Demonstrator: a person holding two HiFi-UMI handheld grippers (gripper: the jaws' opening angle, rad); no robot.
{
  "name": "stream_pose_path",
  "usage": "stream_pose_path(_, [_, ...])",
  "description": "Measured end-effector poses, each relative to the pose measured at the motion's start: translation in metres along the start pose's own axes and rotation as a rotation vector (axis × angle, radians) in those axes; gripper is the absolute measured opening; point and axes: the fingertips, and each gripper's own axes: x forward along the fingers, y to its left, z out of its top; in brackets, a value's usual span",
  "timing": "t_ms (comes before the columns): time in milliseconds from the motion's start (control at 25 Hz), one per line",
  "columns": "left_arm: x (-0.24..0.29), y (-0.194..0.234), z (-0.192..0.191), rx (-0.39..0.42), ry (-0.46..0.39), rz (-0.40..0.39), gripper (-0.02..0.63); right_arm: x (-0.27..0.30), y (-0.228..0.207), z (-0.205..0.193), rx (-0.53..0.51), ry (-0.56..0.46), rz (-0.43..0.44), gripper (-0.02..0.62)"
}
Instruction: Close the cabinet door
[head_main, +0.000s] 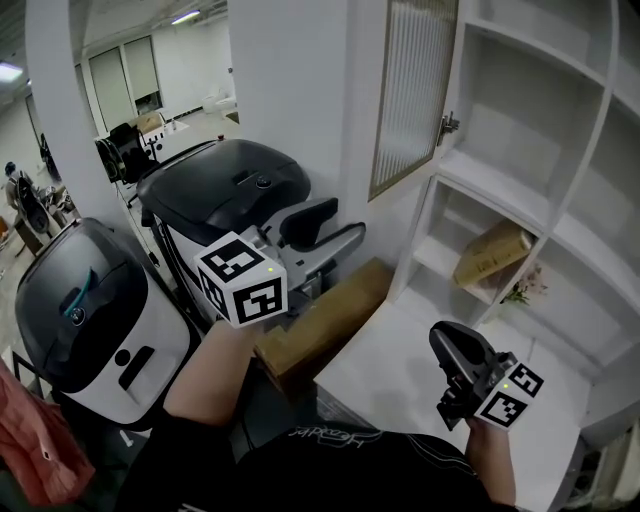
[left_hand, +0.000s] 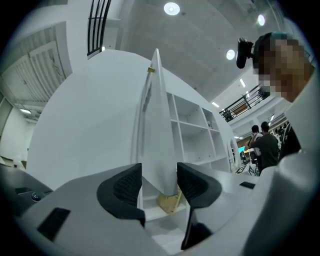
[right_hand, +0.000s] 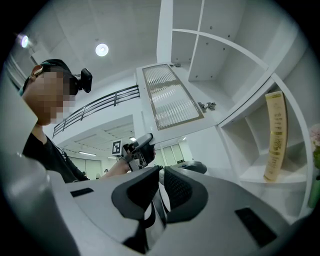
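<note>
When closing the cabinet door (head_main: 410, 90), hanging open at 12 o'clock of the head view beside the white shelving (head_main: 530, 190), use the left tongs (head_main: 345, 222), spread wide apart, empty, and poised just short of the door's lower corner. Judged soundest: lay one pad flat on the door's outer face close to the near, free edge, then sweep steadily toward the shelves at 2 o'clock, pressing until flush. Avoid clamping the edge, lest pinched between door and frame. Keep the right tongs (head_main: 452, 345), drawn nearly together on nothing at 5 o'clock over the white surface (head_main: 400, 370), clear of the closing arc and of the small metal fitting (head_main: 447, 126) on the door's edge.

Left gripper view only: door seen edge-on as a thin white blade at 12 o'clock, framed between the two pads (left_hand: 125, 186) without contact, suggesting good alignment; tan box (left_hand: 169, 201) on a shelf behind. Head view only: ribbed pane broadside, plus the gap between tongs and door. Right gripper view only: pane from beneath at 12 o'clock, left tongs in the hand toward 9 o'clock, same box upright at 3 o'clock.
</note>
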Motion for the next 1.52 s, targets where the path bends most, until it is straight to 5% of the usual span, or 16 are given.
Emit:
stream_pose_path(760, [0.006,-0.01,0.0,-0.011,-0.032,-0.096,0.144,-0.003,-0.027,-0.027,0.033,0.027,-0.138,0.059])
stream_pose_path(1040, [0.013,-0.02,0.0,0.077,0.012,0.085,0.12,-0.039,-0.033,-0.015,0.043,-0.02,-0.151,0.06])
stream_pose_path(1520, [0.035,-0.06,-0.002,0.081,0.037,0.219,0.118,-0.096,-0.036,0.025,0.029,-0.045,-0.094,0.06])
